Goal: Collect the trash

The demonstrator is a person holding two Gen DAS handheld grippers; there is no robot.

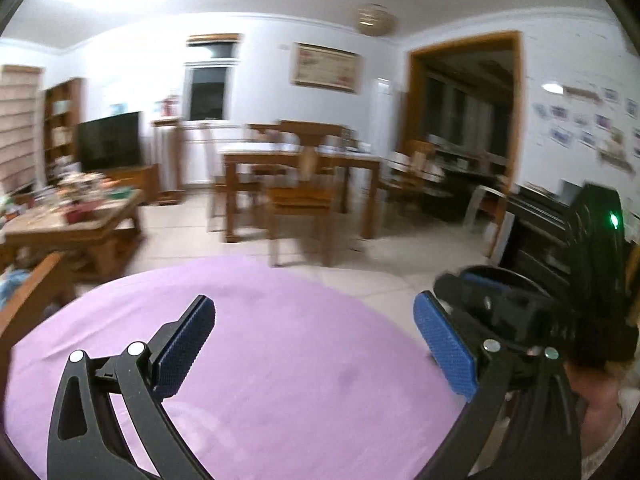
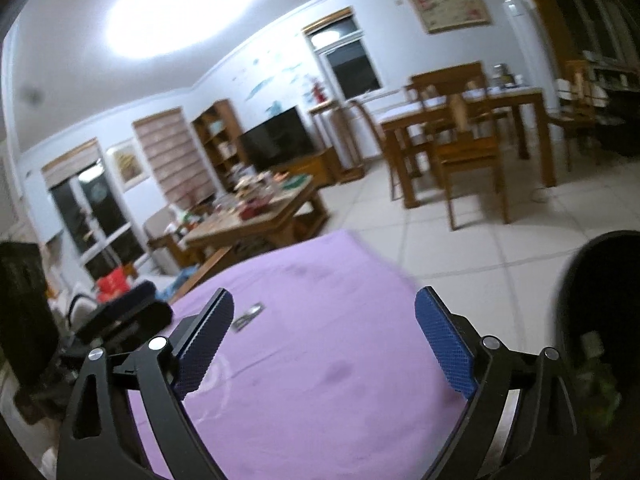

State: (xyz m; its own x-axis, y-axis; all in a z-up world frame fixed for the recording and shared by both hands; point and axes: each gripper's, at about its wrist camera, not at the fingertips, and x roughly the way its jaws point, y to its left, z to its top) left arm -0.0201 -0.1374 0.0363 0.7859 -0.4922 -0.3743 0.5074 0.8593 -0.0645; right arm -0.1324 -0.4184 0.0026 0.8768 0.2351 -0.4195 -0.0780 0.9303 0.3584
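Note:
A small flat wrapper (image 2: pixel 249 315) lies on the purple tablecloth (image 2: pixel 320 360), just beyond my right gripper's left finger. My right gripper (image 2: pixel 324 338) is open and empty above the cloth. A dark round bin (image 2: pixel 600 320) with greenish bits inside stands at the right edge of the right wrist view. My left gripper (image 1: pixel 316 342) is open and empty over the purple cloth (image 1: pixel 260 360); no trash shows there. The right gripper's body (image 1: pixel 520 308) appears at the right of the left wrist view.
Tiled floor lies beyond the table. A cluttered coffee table (image 2: pixel 256 216) stands to the left, a dining table with chairs (image 1: pixel 300 184) farther back. A TV (image 1: pixel 109 140), shelves and a dark doorway (image 1: pixel 464 120) line the walls.

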